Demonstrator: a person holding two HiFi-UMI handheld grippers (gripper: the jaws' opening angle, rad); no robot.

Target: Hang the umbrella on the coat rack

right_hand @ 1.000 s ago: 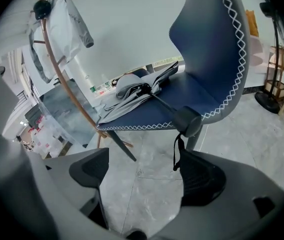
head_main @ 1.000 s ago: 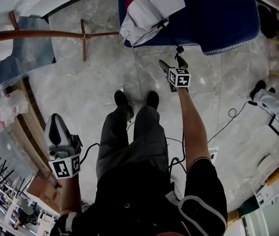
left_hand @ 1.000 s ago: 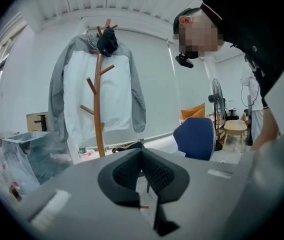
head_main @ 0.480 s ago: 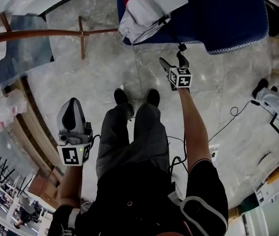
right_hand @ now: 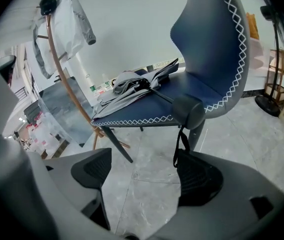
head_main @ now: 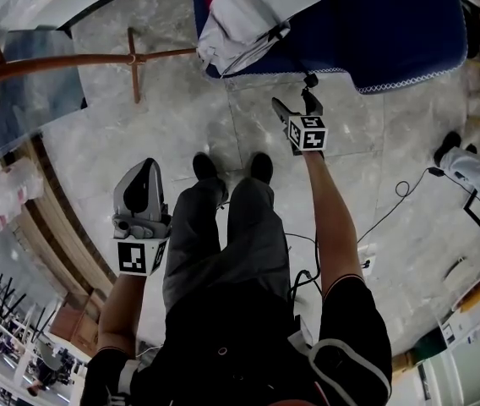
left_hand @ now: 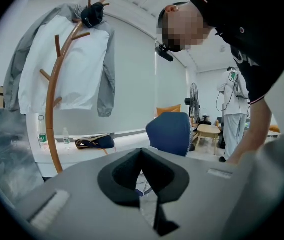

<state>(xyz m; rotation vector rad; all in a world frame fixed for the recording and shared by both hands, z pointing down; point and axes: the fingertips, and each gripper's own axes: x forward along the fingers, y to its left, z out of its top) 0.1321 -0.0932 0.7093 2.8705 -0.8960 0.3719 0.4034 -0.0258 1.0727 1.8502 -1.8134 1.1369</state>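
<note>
The folded grey and white umbrella (head_main: pixel 253 15) lies on the seat of a blue chair (head_main: pixel 384 24). In the right gripper view its dark handle (right_hand: pixel 188 109) sticks out over the seat's front edge and a black strap (right_hand: pixel 181 144) hangs from it. My right gripper (head_main: pixel 295 104) points at that handle. Its jaws (right_hand: pixel 147 169) are open and have just been closing; the strap hangs by the right pad (right_hand: pixel 199 179), not pinched. My left gripper (head_main: pixel 145 169) is held low by the person's left leg, shut and empty (left_hand: pixel 142 159). The wooden coat rack (left_hand: pixel 52 109) stands left of the chair.
A grey and white jacket (left_hand: pixel 72 59) and a black cap (left_hand: pixel 93 15) hang on the rack (right_hand: pixel 64 79). A glass panel (right_hand: pixel 64 109) stands beside it. A cable (head_main: pixel 392 210) lies on the floor, and another person's leg (head_main: pixel 472 172) is at the right. A fan (left_hand: pixel 194 101) stands farther back.
My left gripper has swung right and forward, from beside the wooden bench to close against the person's left leg. The right gripper has stayed near the umbrella handle.
</note>
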